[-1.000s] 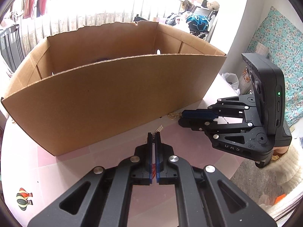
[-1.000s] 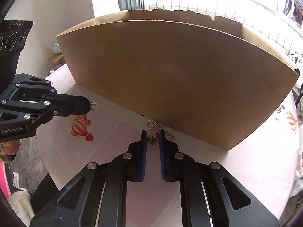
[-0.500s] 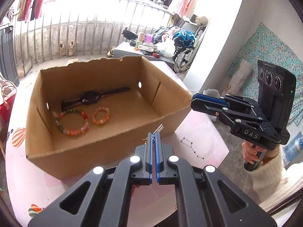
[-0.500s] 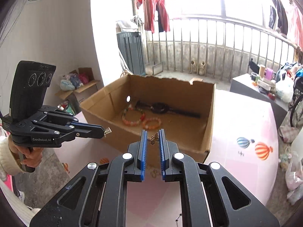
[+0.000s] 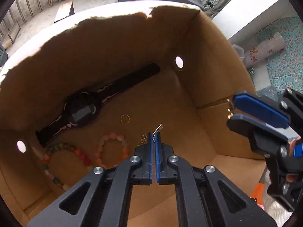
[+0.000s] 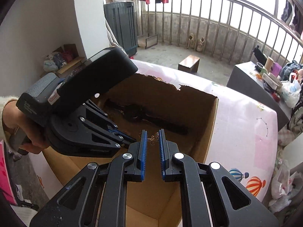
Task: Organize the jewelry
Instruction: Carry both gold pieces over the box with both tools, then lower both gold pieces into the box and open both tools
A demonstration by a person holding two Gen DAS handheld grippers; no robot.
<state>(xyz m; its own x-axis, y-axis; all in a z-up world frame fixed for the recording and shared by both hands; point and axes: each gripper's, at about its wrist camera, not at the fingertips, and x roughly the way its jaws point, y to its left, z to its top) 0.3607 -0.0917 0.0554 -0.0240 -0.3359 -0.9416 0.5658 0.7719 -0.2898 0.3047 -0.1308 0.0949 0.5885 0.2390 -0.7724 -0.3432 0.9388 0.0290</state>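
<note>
My left gripper (image 5: 154,138) is shut on a small silver bar earring (image 5: 158,128) and points down into the open cardboard box (image 5: 212,87). On the box floor lie a black watch (image 5: 81,111), a gold ring (image 5: 125,118), a pink bead bracelet (image 5: 113,149) and a multicoloured bead bracelet (image 5: 62,157). My right gripper (image 6: 152,138) is shut on a gold butterfly charm (image 6: 153,138) above the box's near edge. It also shows at the right of the left wrist view as the right gripper (image 5: 230,109). The left gripper (image 6: 130,141) hangs just left of it.
The box (image 6: 213,124) stands on a round table with a pink balloon-print cloth (image 6: 246,128). A hand (image 6: 24,130) holds the left gripper's handle. Beyond are a balcony railing, a dark side table (image 6: 246,79) with clutter, and bags on the floor.
Both grippers rose from the table in front of the box, each carrying its piece. The left one swung over the box and tilted down into it; the right one came up to the box's edge.
</note>
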